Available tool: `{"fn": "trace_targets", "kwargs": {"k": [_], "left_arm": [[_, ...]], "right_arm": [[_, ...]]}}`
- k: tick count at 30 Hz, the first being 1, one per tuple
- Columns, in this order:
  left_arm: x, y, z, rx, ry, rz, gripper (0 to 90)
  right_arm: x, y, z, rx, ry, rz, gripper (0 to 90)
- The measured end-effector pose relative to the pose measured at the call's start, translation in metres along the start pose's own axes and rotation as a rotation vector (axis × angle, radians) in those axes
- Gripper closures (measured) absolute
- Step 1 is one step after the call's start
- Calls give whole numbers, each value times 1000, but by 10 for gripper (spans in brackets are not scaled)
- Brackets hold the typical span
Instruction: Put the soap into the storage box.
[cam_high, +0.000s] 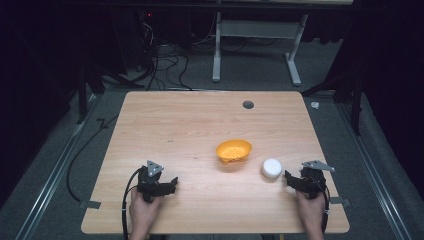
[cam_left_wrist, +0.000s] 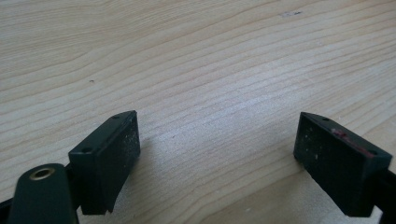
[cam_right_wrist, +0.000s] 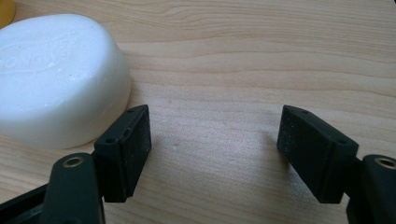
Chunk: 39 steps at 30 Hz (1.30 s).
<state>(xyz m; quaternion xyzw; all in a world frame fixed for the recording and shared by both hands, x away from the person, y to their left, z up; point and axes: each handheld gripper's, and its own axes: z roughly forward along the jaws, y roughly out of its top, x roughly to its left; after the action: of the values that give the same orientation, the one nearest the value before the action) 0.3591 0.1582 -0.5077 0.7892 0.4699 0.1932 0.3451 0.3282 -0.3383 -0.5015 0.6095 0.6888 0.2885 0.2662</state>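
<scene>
Both tongs are held wide open and empty, low over the tabletop. The white soap lies just beside the right tongs, outside its left jaw, near the orange bowl. Probably the soap is to be gripped: the right tongs should be shifted until the soap sits centred between the jaws, then closed gently, as soap may slip. The left tongs is well apart.

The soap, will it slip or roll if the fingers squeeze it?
The soap looks smooth and rounded, so it may well squirt out of a pinch. It lies flat on the table, so it probably slides rather than rolls. It looks solid, likely stiff and a bit heavy for its size.
</scene>
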Motion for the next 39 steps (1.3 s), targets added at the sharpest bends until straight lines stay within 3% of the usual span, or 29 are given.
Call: {"fn": "trace_targets", "kwargs": {"k": [39], "left_arm": [[0, 0, 0, 0, -1, -1, 148]], "right_arm": [[1, 0, 0, 7, 14, -13, 233]]}}
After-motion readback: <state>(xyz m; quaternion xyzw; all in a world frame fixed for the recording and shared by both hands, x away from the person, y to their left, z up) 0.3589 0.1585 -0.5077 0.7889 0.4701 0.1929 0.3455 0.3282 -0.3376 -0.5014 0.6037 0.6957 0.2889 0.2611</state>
